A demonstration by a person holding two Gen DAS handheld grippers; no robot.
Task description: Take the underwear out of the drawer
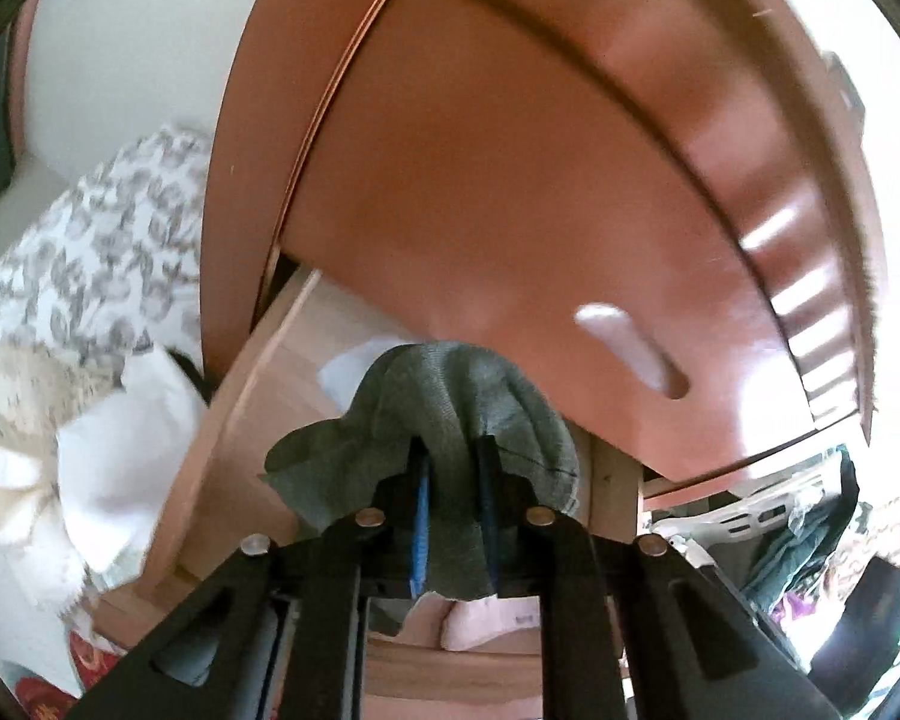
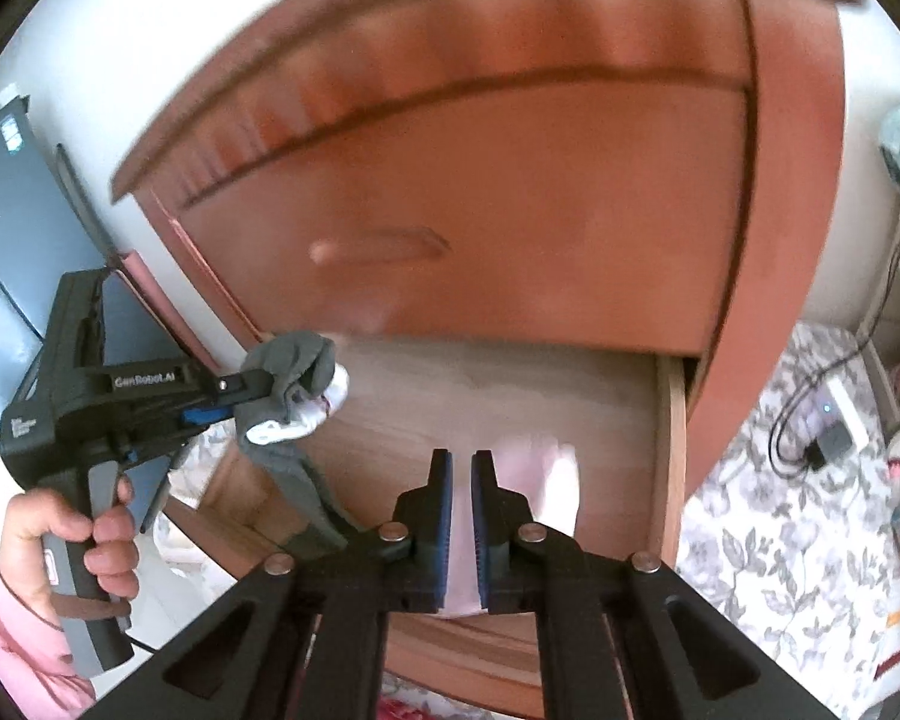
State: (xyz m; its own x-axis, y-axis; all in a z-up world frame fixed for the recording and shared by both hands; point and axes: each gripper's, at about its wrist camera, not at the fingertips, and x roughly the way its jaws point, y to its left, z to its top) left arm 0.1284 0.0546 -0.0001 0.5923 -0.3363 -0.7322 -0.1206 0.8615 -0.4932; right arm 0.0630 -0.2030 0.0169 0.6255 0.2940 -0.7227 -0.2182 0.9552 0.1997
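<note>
My left gripper (image 1: 453,468) is shut on a grey-green piece of underwear (image 1: 450,396) that drapes over both fingers, above the open wooden drawer (image 1: 258,396). From the right wrist view the same gripper (image 2: 270,387) holds the grey underwear (image 2: 297,360) with a bit of white cloth (image 2: 333,393) bunched in it, above the drawer's left corner, and a hand (image 2: 102,540) grips its handle. My right gripper (image 2: 462,480) hangs over the drawer floor (image 2: 480,396), jaws nearly together, with a strip of a pale pink garment (image 2: 540,480) pinched between the pads.
Above the open drawer is a shut reddish drawer front (image 2: 480,210) with a recessed handle (image 2: 384,249). Floral fabric (image 1: 108,228) lies to the left, and another floral fabric (image 2: 780,510) lies right of the chest. Cables and a charger (image 2: 822,438) sit at the right. A laundry pile (image 1: 810,528) stands beside the chest.
</note>
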